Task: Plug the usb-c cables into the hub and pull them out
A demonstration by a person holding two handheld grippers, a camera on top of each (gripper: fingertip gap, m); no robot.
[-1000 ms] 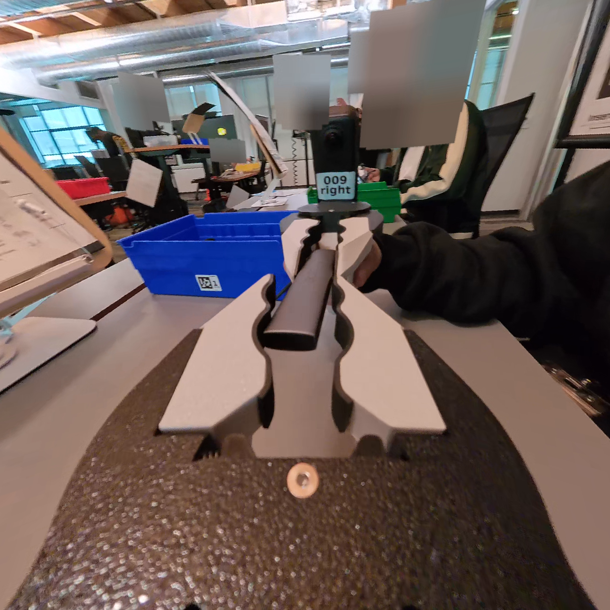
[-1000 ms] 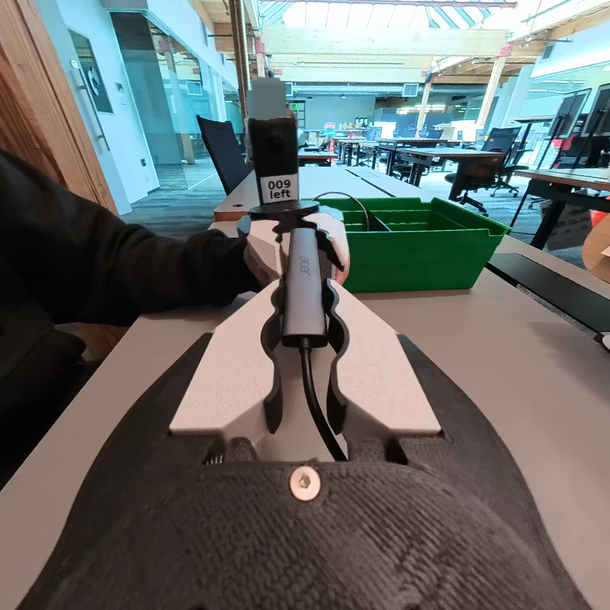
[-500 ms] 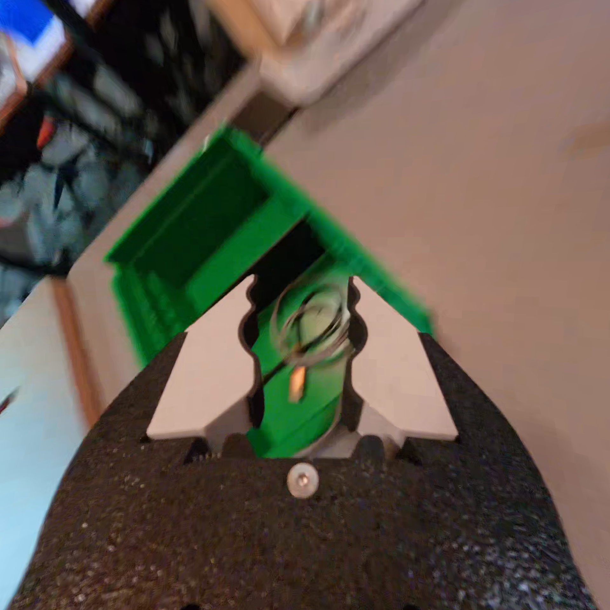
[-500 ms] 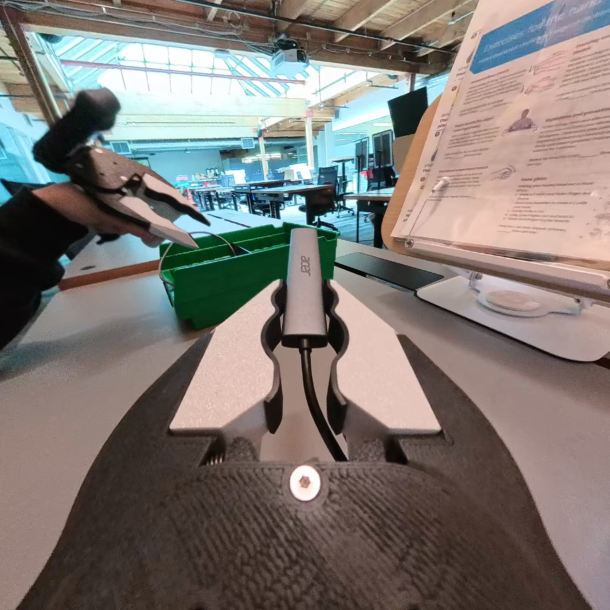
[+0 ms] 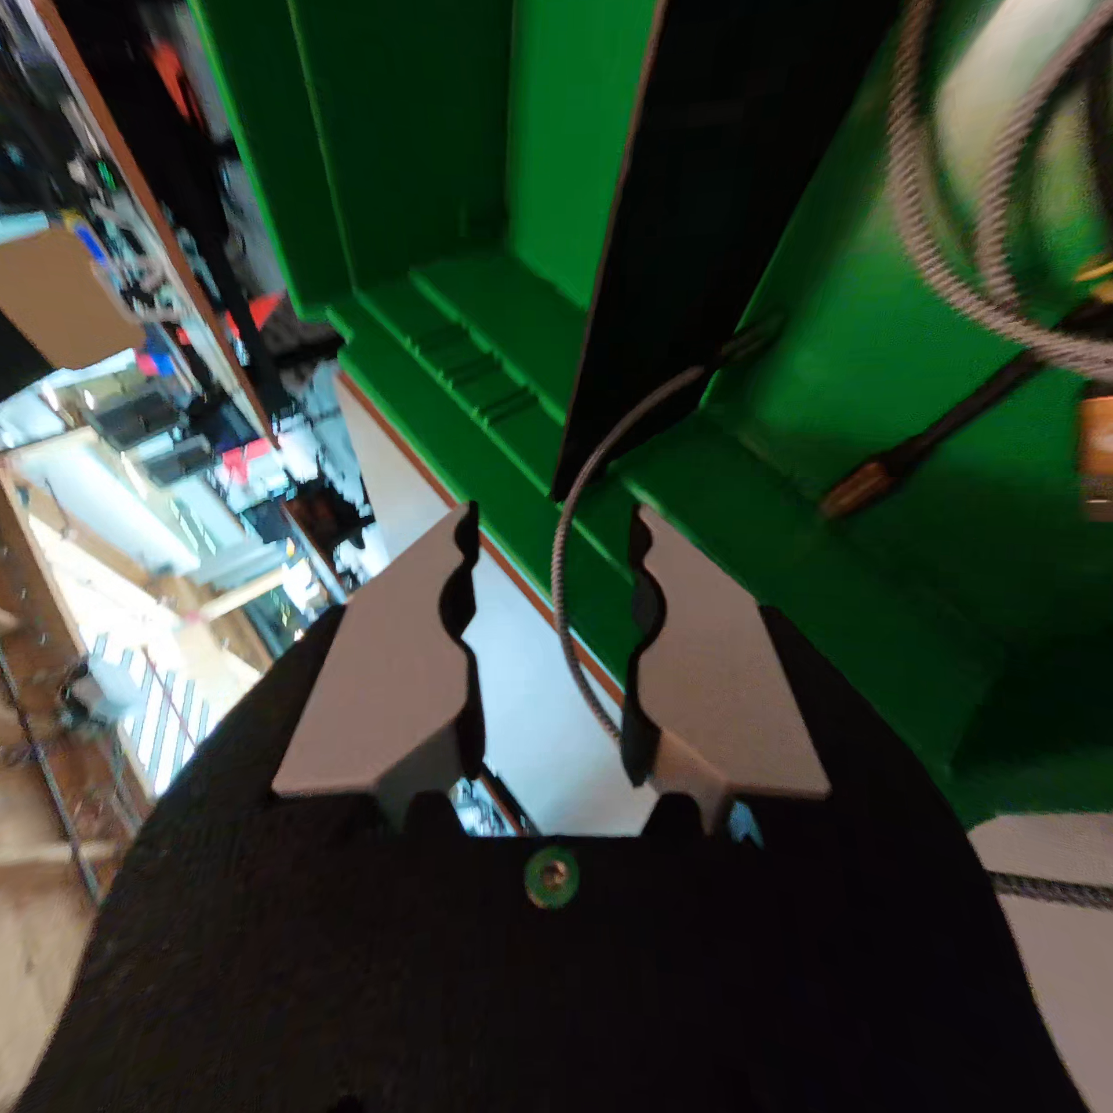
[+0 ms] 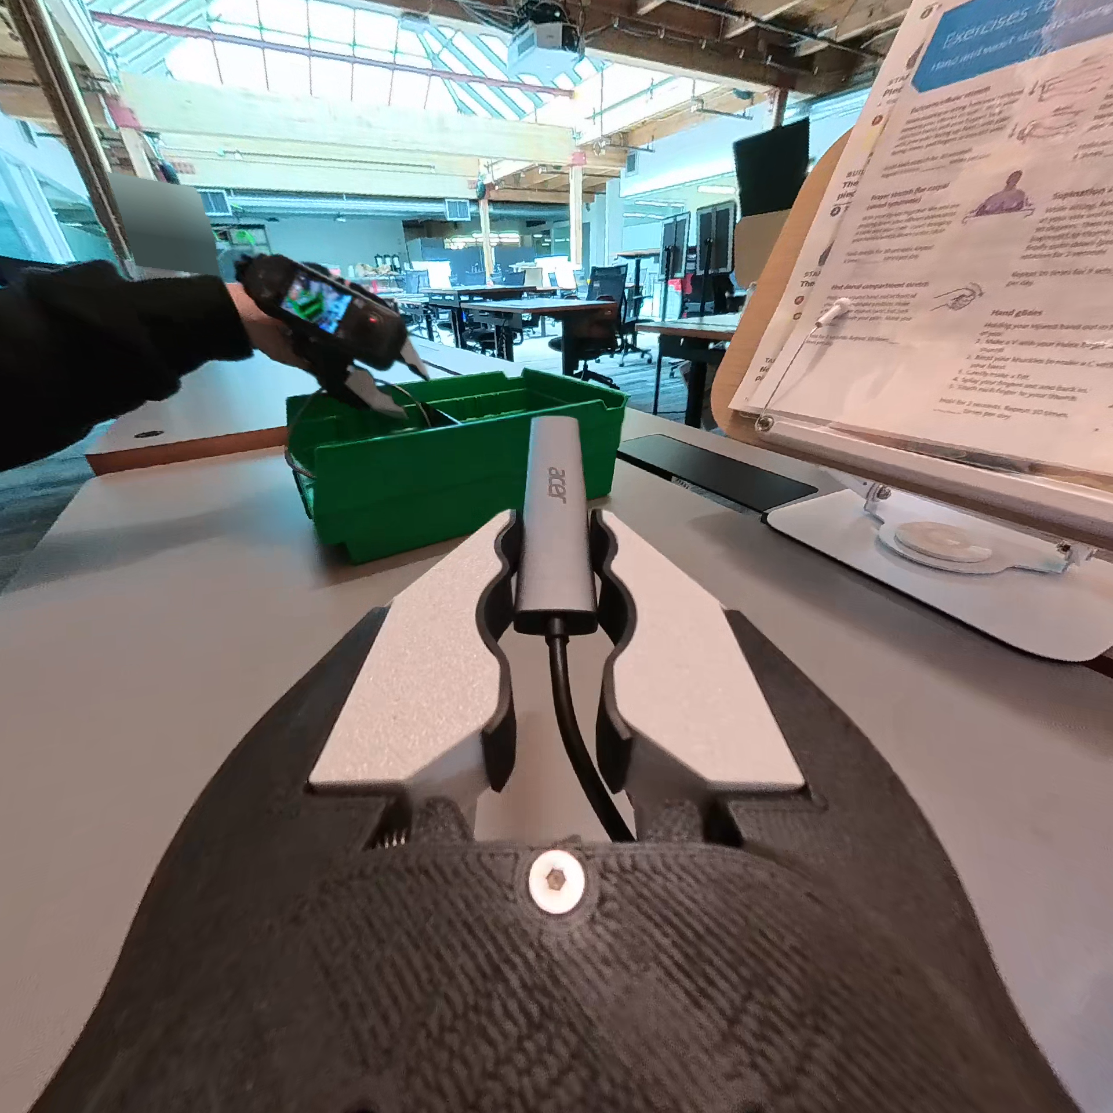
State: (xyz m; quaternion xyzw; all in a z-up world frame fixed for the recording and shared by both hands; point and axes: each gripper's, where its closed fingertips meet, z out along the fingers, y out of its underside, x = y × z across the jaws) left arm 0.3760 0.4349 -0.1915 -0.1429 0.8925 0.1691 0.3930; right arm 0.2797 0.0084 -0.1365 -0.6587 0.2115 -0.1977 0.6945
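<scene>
My right gripper (image 6: 554, 542) is shut on the grey USB hub (image 6: 553, 518) and holds it just above the grey table, its black lead trailing back between the fingers. My left gripper (image 5: 554, 518) is open and empty, tilted down over the rim of the green bin (image 5: 843, 602). A thin braided cable (image 5: 566, 602) arcs up out of the bin and passes between the fingers, close to the right one. More coiled cable (image 5: 939, 253) and a bronze plug (image 5: 861, 488) lie in the bin. In the right wrist view the left gripper (image 6: 406, 388) dips into the green bin (image 6: 458, 476).
A black divider (image 5: 662, 241) splits the bin. A document stand with a printed sheet (image 6: 939, 241) on a white base (image 6: 939, 578) stands at the right. A black pad (image 6: 710, 476) lies behind the bin. The table edge runs just left of the bin. My right fingertips sit around 45 cm from my left ones. The bronze plug (image 5: 861, 488) sits 7 cm or so from the ends of my left fingers.
My left gripper let go of the hub, swung over to the green bin and dropped in close with its fingers open. My right gripper kept the hub and turned toward the document stand.
</scene>
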